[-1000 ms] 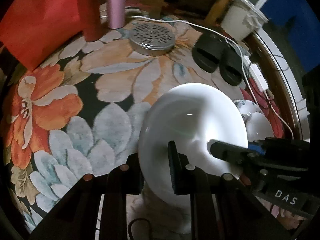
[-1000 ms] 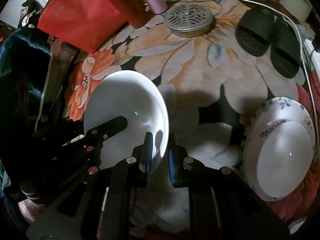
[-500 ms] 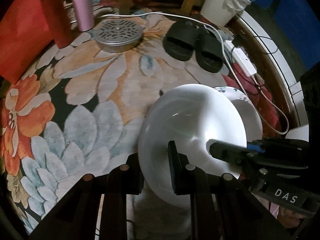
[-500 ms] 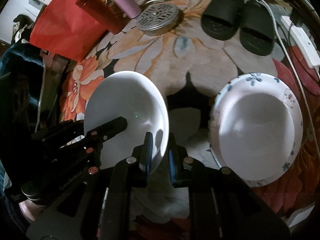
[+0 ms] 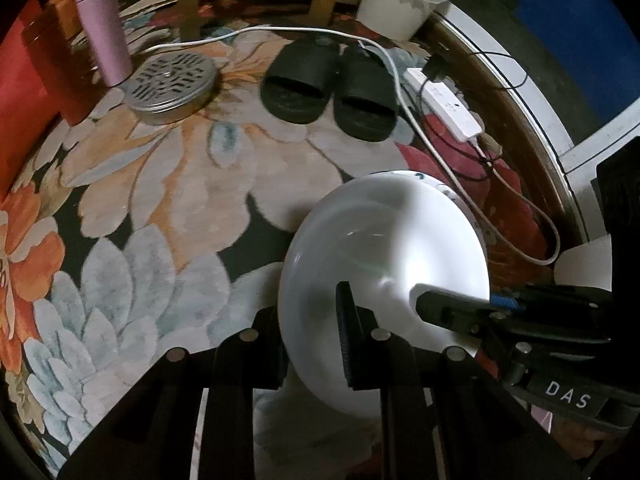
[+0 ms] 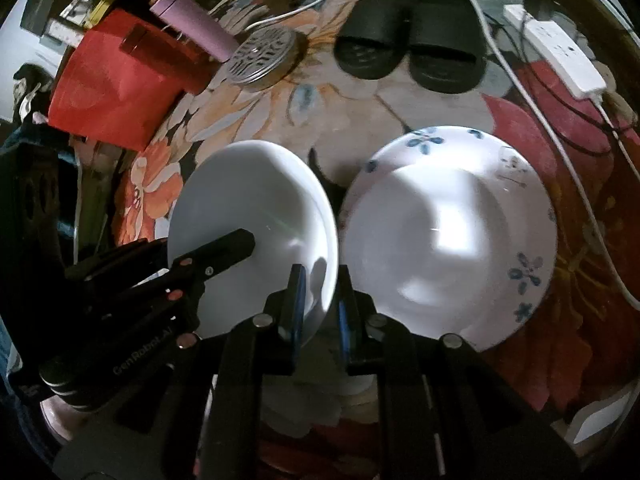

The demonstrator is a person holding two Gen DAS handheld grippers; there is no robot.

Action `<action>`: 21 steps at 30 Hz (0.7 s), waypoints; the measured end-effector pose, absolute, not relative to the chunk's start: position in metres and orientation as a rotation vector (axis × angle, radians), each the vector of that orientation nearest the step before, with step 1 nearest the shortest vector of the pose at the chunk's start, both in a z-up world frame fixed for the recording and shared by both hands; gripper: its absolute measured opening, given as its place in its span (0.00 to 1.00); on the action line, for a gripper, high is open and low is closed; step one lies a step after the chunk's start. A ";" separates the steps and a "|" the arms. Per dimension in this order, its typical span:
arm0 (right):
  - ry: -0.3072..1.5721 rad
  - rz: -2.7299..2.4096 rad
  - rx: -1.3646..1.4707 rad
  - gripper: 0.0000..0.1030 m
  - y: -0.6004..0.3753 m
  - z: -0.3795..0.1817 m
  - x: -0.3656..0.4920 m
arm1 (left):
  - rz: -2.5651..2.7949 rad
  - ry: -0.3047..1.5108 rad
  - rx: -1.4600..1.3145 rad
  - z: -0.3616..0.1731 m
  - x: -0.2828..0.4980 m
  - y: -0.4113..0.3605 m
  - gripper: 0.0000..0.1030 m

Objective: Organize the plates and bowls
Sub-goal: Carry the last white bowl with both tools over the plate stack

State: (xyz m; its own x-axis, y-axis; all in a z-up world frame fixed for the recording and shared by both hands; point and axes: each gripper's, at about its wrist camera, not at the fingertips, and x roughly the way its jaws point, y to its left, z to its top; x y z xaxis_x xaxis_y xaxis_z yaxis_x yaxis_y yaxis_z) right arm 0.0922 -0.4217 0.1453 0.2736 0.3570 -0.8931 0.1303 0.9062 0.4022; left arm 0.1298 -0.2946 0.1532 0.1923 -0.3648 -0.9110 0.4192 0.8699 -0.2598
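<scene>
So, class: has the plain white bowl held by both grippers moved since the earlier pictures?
Yes. In the right wrist view the white bowl, once well left of the blue-flowered dish, now hangs right beside its rim, closer to the black slippers.

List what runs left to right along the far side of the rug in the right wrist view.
Red paper bag → pink cylindrical tumbler → round perforated metal tin → pair of black slide sandals → white power strip.

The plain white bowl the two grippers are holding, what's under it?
Under the white bowl is the flowered rug; the blue-flowered plate lies beside it, not beneath. In the left view, the bowl covers most of that plate, so the rug directly below stays hidden.
</scene>
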 end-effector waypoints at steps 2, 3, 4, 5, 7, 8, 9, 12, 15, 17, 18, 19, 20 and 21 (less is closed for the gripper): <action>1.295 0.148 0.448 0.15 -0.428 0.145 0.090 | -0.560 1.262 0.053 0.153 0.129 -0.302 0.19; 1.294 0.144 0.452 0.15 -0.431 0.145 0.089 | -0.565 1.262 0.056 0.153 0.129 -0.306 0.19; 1.293 0.140 0.455 0.15 -0.435 0.145 0.088 | -0.569 1.261 0.057 0.153 0.128 -0.309 0.19; 1.292 0.136 0.457 0.15 -0.438 0.145 0.087 | -0.573 1.261 0.059 0.153 0.128 -0.312 0.19; 1.291 0.129 0.461 0.15 -0.443 0.145 0.084 | -0.580 1.261 0.062 0.153 0.126 -0.318 0.19; 1.291 0.127 0.464 0.15 -0.446 0.145 0.083 | -0.584 1.262 0.065 0.153 0.125 -0.321 0.19; 1.292 0.126 0.468 0.15 -0.449 0.145 0.082 | -0.588 1.264 0.068 0.152 0.124 -0.324 0.19; 1.298 0.124 0.476 0.15 -0.456 0.143 0.077 | -0.601 1.267 0.074 0.151 0.122 -0.332 0.19; 1.300 0.114 0.485 0.15 -0.464 0.141 0.072 | -0.613 1.268 0.076 0.150 0.120 -0.340 0.19; 1.299 0.107 0.490 0.15 -0.469 0.140 0.071 | -0.620 1.269 0.076 0.149 0.119 -0.345 0.19; 1.298 0.102 0.492 0.15 -0.473 0.140 0.070 | -0.624 1.269 0.077 0.149 0.119 -0.349 0.19; 1.296 0.097 0.494 0.15 -0.476 0.141 0.069 | -0.627 1.268 0.078 0.149 0.119 -0.351 0.19; 1.295 0.094 0.496 0.15 -0.478 0.140 0.069 | -0.629 1.269 0.079 0.149 0.119 -0.354 0.19; 1.294 0.090 0.498 0.15 -0.480 0.140 0.068 | -0.632 1.269 0.079 0.148 0.119 -0.356 0.19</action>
State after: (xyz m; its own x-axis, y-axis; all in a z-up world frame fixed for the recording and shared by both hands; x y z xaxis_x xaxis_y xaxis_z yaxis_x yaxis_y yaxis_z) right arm 0.0682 -0.4804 0.1402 0.2857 0.3376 -0.8969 0.2099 0.8911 0.4023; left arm 0.1190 -0.3560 0.1484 0.1532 -0.3977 -0.9047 0.4821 0.8292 -0.2828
